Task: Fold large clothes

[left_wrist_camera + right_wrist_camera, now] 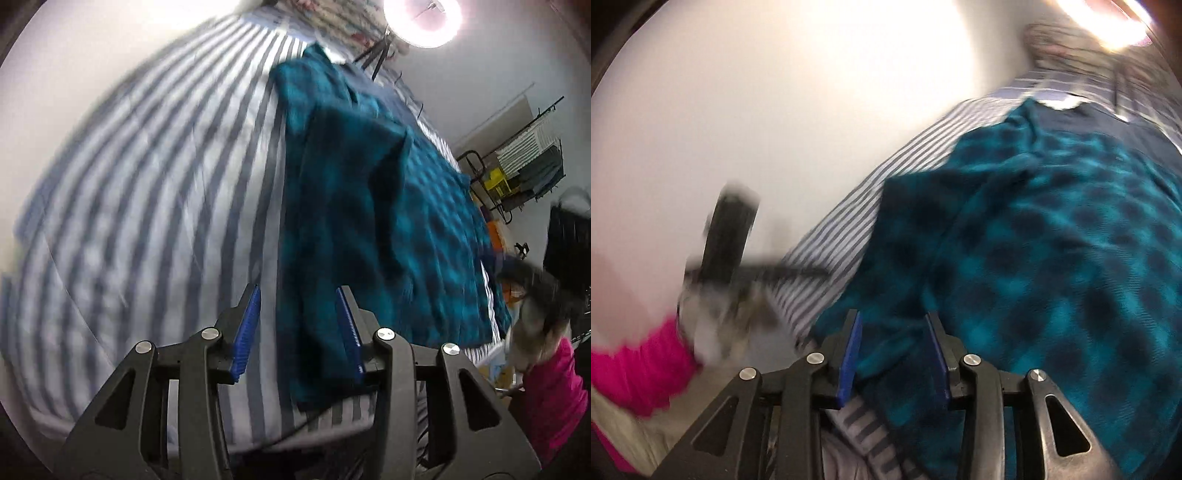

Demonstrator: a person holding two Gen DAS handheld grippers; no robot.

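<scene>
The teal-and-black checked fleece garment (388,206) lies spread on the bed, on the grey-and-white striped bedsheet (147,192), running from the near edge of the mattress up toward the patterned pillows (332,22) at the far end. One flap of it is folded over itself, making a darker upper layer across the middle.

The left tool (299,328) hangs above the near hem of the garment, its blue ridged pads (245,332) spread apart. Nothing is pinched: one pad sits over bare stripes, the other over the cloth's left edge, and the fabric lies flat below them. The left view is smeared with motion blur.

The right tool (895,354) is spread too, blue pads (851,354) apart, with the garment's near corner showing in the gap between them; the pads do not press on it. The cloth drapes toward the mattress edge there, stripes peeking out beneath.

Off to the left in the right wrist view, a blurred hand in a bright pink sleeve (639,369) grips the black handle of the other tool. A bright ring light (423,20) glows on its stand beyond the bed, and a wire rack (524,162) with folded things stands against the wall, well apart from the bed.
</scene>
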